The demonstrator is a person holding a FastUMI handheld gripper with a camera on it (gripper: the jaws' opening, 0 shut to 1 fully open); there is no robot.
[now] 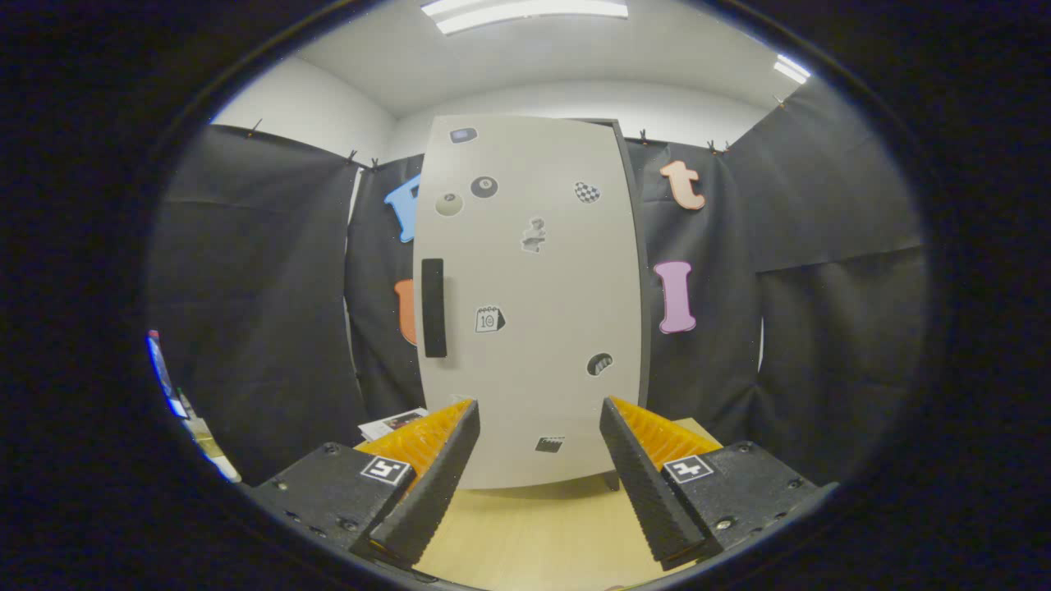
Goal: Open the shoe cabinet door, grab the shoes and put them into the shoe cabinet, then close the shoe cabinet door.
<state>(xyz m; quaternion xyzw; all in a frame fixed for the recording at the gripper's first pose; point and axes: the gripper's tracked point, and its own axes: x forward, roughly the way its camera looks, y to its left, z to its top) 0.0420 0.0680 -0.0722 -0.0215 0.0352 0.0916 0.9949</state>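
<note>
- The gripper [539, 419] has its two fingers spread wide apart, with nothing between them but bare surface [534, 533] and the lower part of the cabinet beyond.
- The cabinet [530, 304] stands upright on the light wooden surface straight ahead of the fingers, a short way past their tips.
- Its door [542, 369] is shut, a pale flat panel facing the gripper (a dark edge of the cabinet's side shows along the right).
- A dark vertical handle [433, 308] sits on the door's left part, above and ahead of the left finger.
- Small stickers [489, 319] are scattered over the door; the lowest one lies between the fingertips, near the door's bottom edge.
- Some printed paper [392, 422] lies on the surface just left of the left fingertip, beside the cabinet's foot.
- Black cloth [263, 312] hangs behind and on both sides of the cabinet.
- Ceiling lights [525, 11] glow above.
</note>
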